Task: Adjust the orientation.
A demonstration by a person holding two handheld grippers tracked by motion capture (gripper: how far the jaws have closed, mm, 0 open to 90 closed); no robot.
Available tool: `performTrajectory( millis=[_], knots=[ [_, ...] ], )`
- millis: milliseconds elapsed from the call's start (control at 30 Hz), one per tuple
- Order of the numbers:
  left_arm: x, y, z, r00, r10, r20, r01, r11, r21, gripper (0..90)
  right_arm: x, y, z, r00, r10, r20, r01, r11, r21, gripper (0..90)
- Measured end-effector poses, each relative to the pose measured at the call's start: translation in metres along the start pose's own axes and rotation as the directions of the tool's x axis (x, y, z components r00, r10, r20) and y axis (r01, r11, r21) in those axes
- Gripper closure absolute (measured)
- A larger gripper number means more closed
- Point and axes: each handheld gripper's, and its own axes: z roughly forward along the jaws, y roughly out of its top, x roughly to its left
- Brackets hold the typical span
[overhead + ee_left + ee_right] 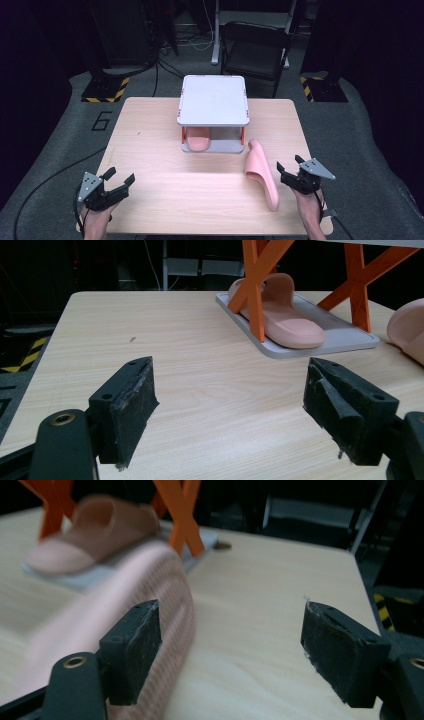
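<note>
At the near left corner of the worktop (pixel 165 190) the left hand-held gripper (pixel 121 182) rests low over the wood, its jaws spread wide with nothing between them; in the left gripper view bare wood lies between the pads. At the near right the right hand-held gripper (pixel 288 168) is also wide open and holds nothing. Its jaws point toward a pink slipper (pixel 261 172) lying loose on the worktop just beside it, tipped up on its edge with the sole toward that gripper; in the right gripper view the slipper's ribbed sole (pixel 165 615) sits close against the left pad, blurred, and whether they touch cannot be told. Farther back, at the middle of the worktop, stands a small rack (pixel 213 100) with a grey top plate, orange crossed legs and a grey bottom tray. A second slipper (pixel 198 140) lies flat on that tray, under the top plate, toward the rack's left side.
</note>
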Motion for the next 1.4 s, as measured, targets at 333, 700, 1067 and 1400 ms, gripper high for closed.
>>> performTrajectory(
  millis=[333,700,1067,1400],
  knots=[
    [-0.001,0.001,-0.001,1.0,0.006,0.001,-0.006,1.0,0.006,20.7,0.047,0.013,0.009,0.9732,-0.198,-0.117,0.2,0.98,0.008,25.3],
    [0.003,0.0,-0.001,1.0,0.0,-0.007,0.0,1.0,0.005,20.7,-0.016,0.001,-0.008,0.9982,-0.058,0.013,0.058,0.998,0.025,33.3],
    [0.001,-0.002,0.002,1.0,0.003,0.0,-0.003,1.0,0.007,20.8,-0.059,-0.032,-0.003,0.9951,0.067,0.073,-0.074,0.993,0.092,37.7],
    [0.002,-0.002,0.0,1.0,-0.005,-0.007,0.005,1.0,0.003,20.9,-0.059,-0.03,-0.011,0.9969,0.059,0.053,-0.061,0.997,0.053,34.5]
  ],
)
